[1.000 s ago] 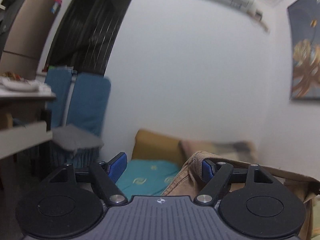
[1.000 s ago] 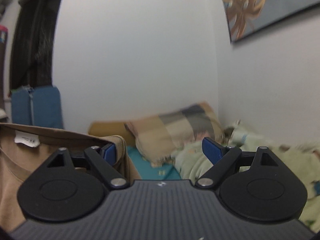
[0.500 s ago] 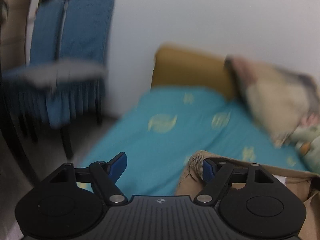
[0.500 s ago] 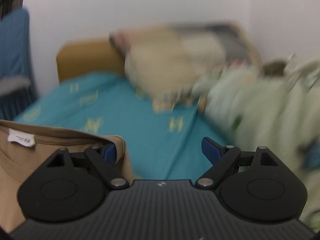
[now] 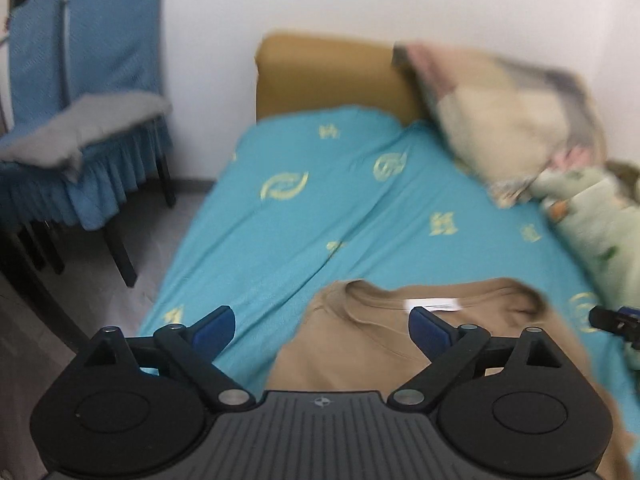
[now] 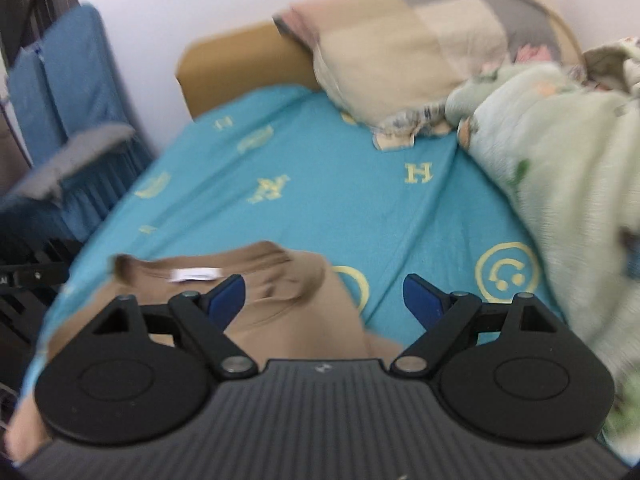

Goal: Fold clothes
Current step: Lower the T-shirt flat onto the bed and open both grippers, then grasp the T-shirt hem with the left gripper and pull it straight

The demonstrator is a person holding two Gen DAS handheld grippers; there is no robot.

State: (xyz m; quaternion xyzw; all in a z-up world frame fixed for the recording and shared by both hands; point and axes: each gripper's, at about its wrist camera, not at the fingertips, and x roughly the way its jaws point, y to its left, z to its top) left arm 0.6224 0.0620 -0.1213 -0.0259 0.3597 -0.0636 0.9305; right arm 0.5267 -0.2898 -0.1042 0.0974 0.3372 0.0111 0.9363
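Tan T-shirt [image 5: 384, 344] now lying spread on the teal bedsheet [image 5: 320, 208], collar and white neck label toward the headboard, where a second ago hanging from both grippers by its shoulders above the bed. Left gripper [image 5: 320, 326] opening at this moment, blue pads standing wide with the shirt's left shoulder between them but pressing on nothing; shoulder hem no longer pinched against the right-hand pad as half a second ago. Right gripper [image 6: 322, 296] also spread wide, its left-hand pad just over the shirt's other shoulder, cloth looking free of it, though contact hard to rule out through the blur. Judging from that: lay-down step finishing, garment released flat and ready for the first fold, no fold made yet. Both grippers tilting downward toward the mattress, side by side over the collar end, views having swung down from wall to bed. Checked pillow [image 6: 420, 40] and pale green blanket [image 6: 560, 152] lying well clear beyond and to the right, blue-draped chair [image 5: 80, 80] off to the left.
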